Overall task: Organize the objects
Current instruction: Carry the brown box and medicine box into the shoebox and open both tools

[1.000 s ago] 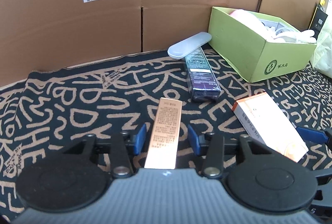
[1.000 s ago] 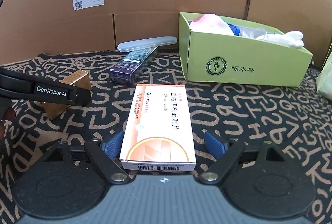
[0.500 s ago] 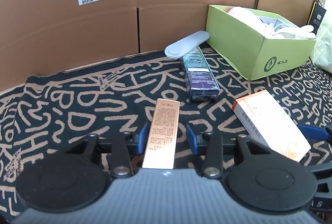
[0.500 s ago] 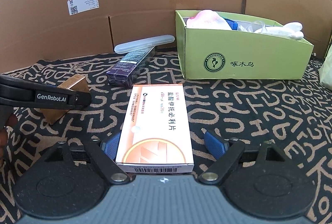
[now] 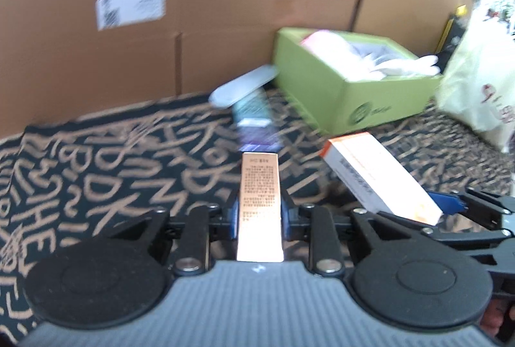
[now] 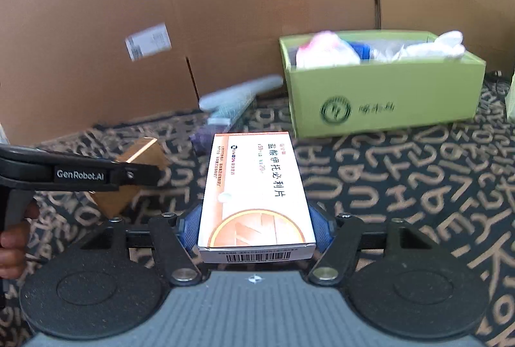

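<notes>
A slim copper-gold box (image 5: 260,202) printed with fine text is sitting lengthwise at lower centre of the left wrist view. A white-and-orange medicine box (image 6: 254,196) with Chinese lettering and a barcode end is lying flat at centre of the right wrist view, pointing toward the frame's top.

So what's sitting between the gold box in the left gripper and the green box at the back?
In the left wrist view, a dark purple box with a white case across its far end lies between the gold box and the green box.
</notes>
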`<state>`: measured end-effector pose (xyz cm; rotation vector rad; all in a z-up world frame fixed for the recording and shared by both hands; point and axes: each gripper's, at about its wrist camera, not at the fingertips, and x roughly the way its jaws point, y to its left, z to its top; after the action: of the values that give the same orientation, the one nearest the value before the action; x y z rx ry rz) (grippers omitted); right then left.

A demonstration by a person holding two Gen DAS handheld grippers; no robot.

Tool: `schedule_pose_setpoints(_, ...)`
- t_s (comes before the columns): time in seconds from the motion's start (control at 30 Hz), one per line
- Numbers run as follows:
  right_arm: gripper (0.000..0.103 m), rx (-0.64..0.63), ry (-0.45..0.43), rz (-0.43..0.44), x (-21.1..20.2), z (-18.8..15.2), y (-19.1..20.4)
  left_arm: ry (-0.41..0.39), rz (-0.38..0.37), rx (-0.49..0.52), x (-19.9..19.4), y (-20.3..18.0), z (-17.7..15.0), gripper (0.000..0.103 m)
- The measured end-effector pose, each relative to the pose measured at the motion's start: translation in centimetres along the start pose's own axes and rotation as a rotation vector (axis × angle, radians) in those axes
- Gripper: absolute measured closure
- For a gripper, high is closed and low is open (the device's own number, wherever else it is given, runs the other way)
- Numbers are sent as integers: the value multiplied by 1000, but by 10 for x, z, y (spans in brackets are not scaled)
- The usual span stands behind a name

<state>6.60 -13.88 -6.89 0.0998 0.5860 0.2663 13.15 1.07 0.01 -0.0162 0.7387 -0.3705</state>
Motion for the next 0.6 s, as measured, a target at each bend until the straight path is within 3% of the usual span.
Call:
schedule_pose_setpoints(0.2, 33, -41, -99, -23, -29, 34, -22, -54, -109, 38, -4, -37, 38, 80)
schedule_pose_setpoints(0.37, 33, -82, -161, -105, -37, 63, -46, -76, -185, 56, 9, -71, 78, 80)
schedule_pose_setpoints(0.6, 33, -114, -238, -228, -21, 106, -89, -70, -228, 50, 45, -109, 139, 80)
